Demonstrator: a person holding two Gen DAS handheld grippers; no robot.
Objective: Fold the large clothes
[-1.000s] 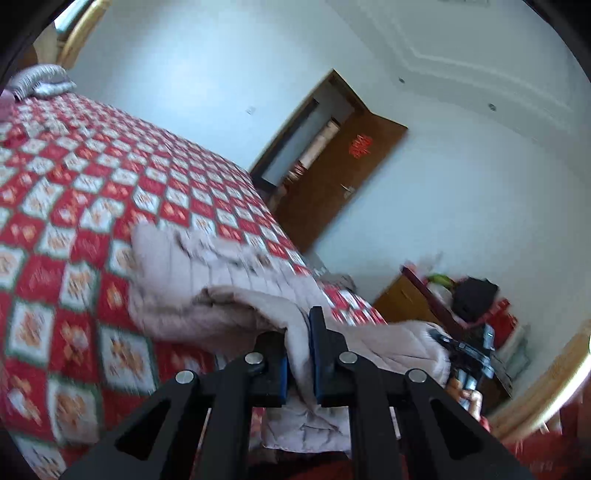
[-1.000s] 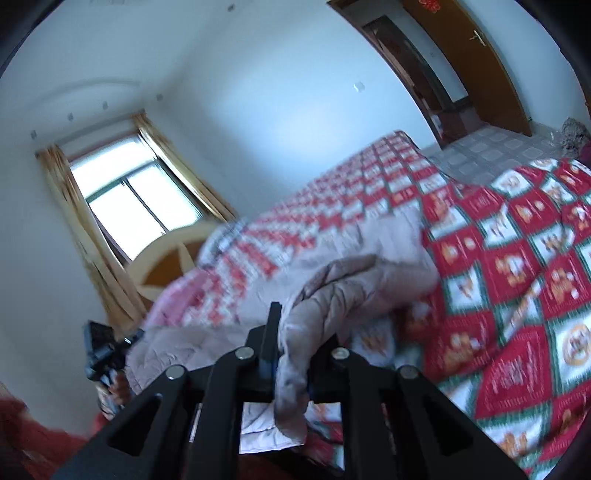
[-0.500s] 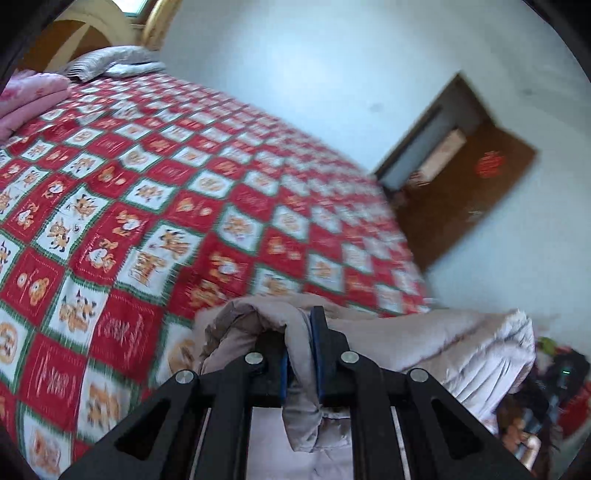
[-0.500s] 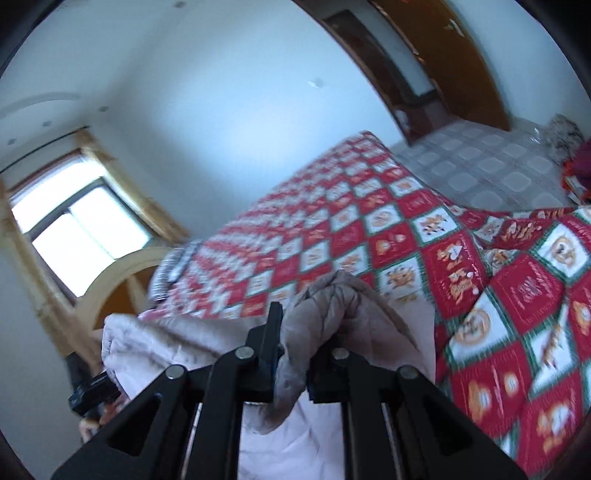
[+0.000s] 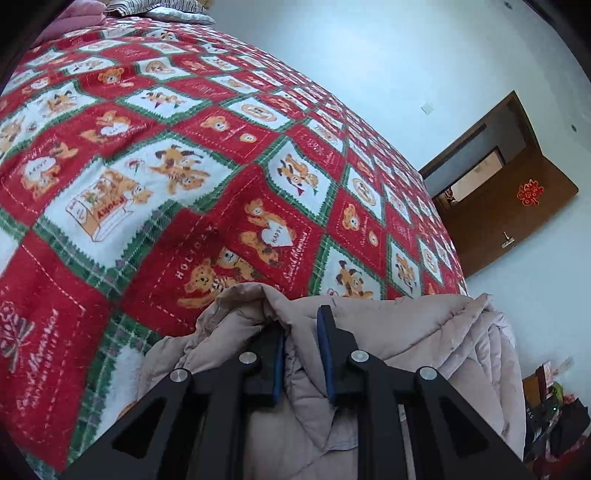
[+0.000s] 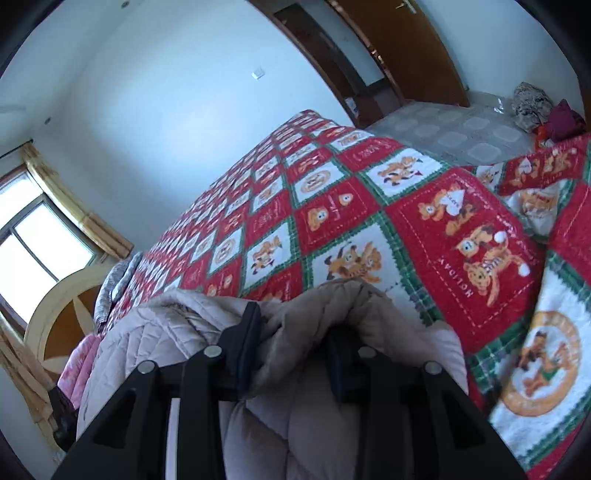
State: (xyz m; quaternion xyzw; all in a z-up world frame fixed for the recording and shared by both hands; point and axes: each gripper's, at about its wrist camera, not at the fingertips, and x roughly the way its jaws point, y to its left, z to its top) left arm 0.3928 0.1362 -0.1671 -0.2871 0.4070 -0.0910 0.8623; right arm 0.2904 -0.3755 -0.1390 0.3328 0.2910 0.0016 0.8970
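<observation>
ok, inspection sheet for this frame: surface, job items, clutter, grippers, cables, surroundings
Surface: bed with a red, white and green teddy-bear quilt, spread flat.
Job's things: beige quilted coat, bunched at the near edge of the bed, a fold pinched in each gripper.
Clutter: pile of clothes on the floor beyond the bed; striped pillow at the head.
Grippers: left gripper shut on the coat; right gripper shut on the coat.
Cables: nothing seen.
Surroundings: open brown wooden door, window with yellow curtains, arched wooden headboard, white walls.
</observation>
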